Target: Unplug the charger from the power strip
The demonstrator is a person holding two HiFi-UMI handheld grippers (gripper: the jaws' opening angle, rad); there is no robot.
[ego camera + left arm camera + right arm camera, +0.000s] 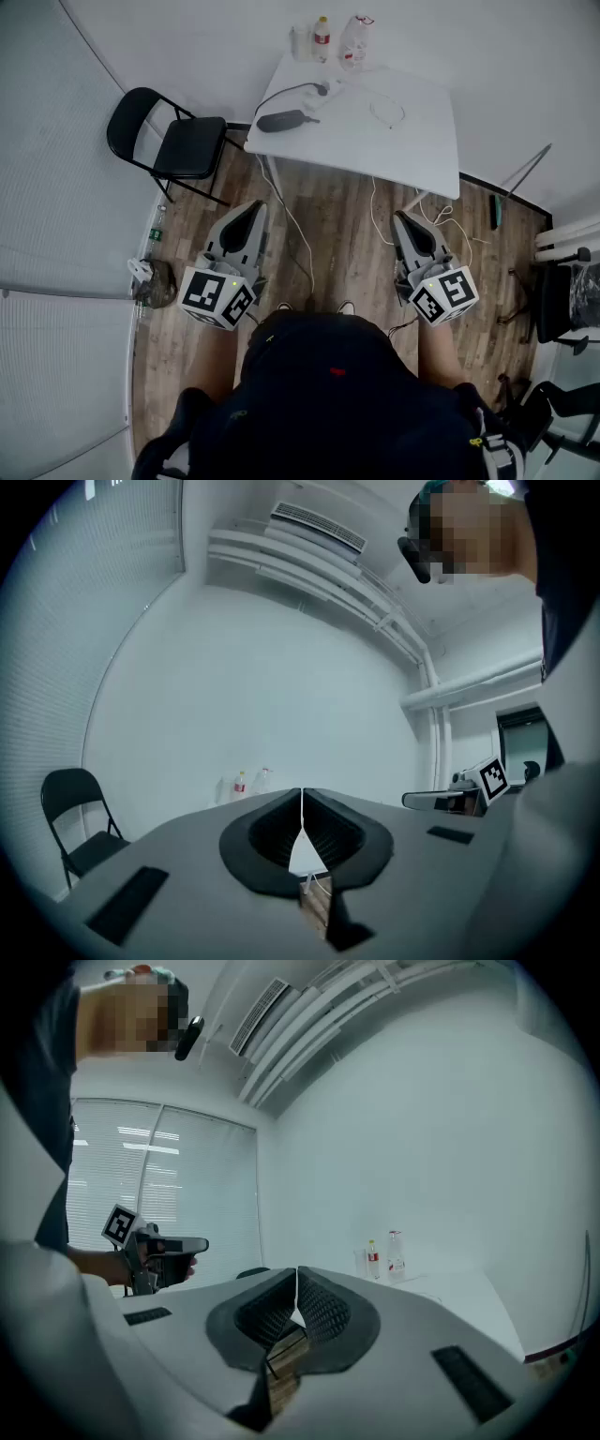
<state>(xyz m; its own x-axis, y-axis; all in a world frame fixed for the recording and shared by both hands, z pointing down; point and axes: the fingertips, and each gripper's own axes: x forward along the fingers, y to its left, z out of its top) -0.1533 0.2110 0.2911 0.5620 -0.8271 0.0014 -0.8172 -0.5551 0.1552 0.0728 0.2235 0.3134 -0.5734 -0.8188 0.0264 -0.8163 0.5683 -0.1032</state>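
Note:
On the white table (412, 141) at the far side lies a dark oblong charger brick (281, 121). Its black cable loops to a small white block (328, 88) that looks like the power strip; how they join is too small to tell. My left gripper (251, 211) and right gripper (403, 220) are held level over the wooden floor, close to my body and well short of the table. Both are shut with nothing between the jaws, as seen in the left gripper view (302, 803) and the right gripper view (296, 1286).
A black folding chair (178, 141) stands left of the table. Bottles (322, 37) stand at the table's back edge. White cables (298, 230) trail from the table across the floor. Dark equipment (562, 300) stands at the right wall, and a small bag (155, 281) lies at the left.

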